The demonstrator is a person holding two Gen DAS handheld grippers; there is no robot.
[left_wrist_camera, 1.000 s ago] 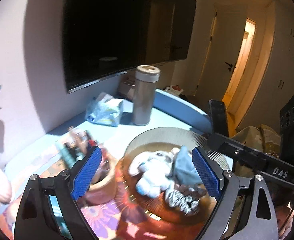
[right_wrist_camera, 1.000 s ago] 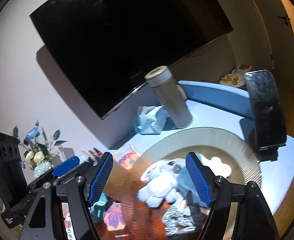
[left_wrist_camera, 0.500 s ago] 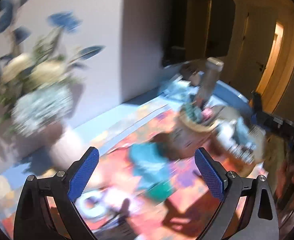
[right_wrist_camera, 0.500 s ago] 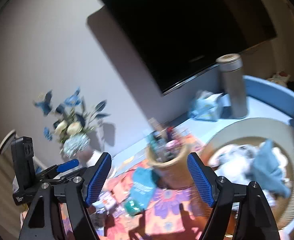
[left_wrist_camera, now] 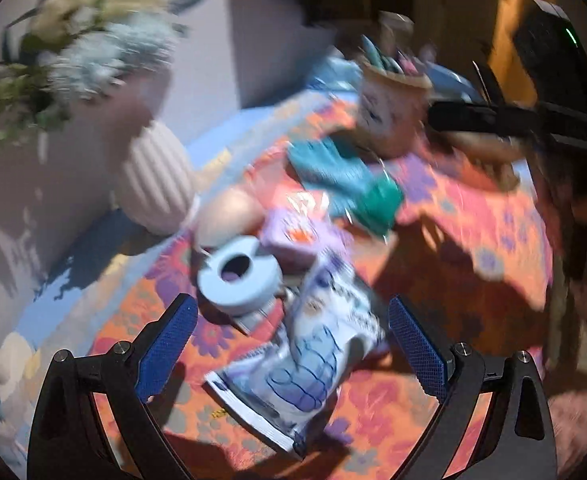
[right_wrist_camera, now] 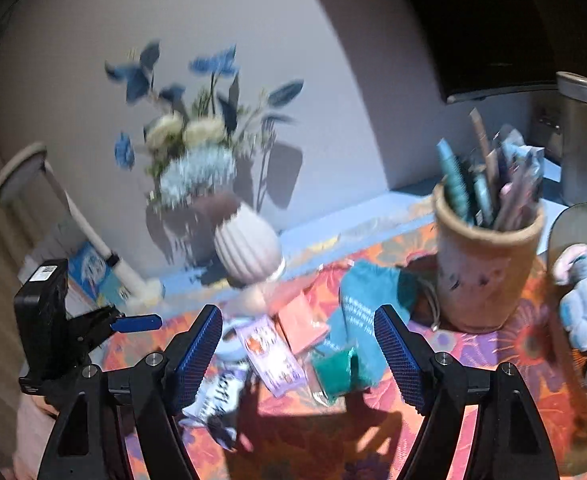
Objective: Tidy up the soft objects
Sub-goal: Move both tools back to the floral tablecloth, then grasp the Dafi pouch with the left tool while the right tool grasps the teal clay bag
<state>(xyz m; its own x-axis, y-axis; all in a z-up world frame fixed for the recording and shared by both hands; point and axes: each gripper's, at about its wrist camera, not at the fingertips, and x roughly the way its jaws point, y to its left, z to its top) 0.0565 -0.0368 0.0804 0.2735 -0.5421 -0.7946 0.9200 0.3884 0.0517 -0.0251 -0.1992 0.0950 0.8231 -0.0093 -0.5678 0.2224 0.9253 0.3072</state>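
Observation:
My left gripper [left_wrist_camera: 291, 344] is open and hangs over a white and blue printed packet [left_wrist_camera: 325, 344] lying on the floral cloth [left_wrist_camera: 473, 216]; the pads do not touch it. A pale blue ring [left_wrist_camera: 239, 276], a purple packet [left_wrist_camera: 293, 232] and a teal pouch [left_wrist_camera: 341, 176] lie just beyond. My right gripper [right_wrist_camera: 299, 356] is open above the purple packet [right_wrist_camera: 273, 352], with the teal pouch [right_wrist_camera: 361, 304] and a green wrapped lump [right_wrist_camera: 333, 372] to its right. Plush toys [right_wrist_camera: 585, 300] sit in a ribbed bowl [right_wrist_camera: 573, 220] at the right edge.
A ribbed white vase [right_wrist_camera: 245, 248] with flowers stands at the back against the wall. A clay cup of pens [right_wrist_camera: 485, 272] stands between the packets and the bowl. A metal flask [right_wrist_camera: 577, 136] is far right. The other tool's black body [right_wrist_camera: 43, 320] is at the left.
Both views have swung left and down, away from the bowl of plush toys to the packets on the floral cloth. Both grippers stay open and hold nothing.

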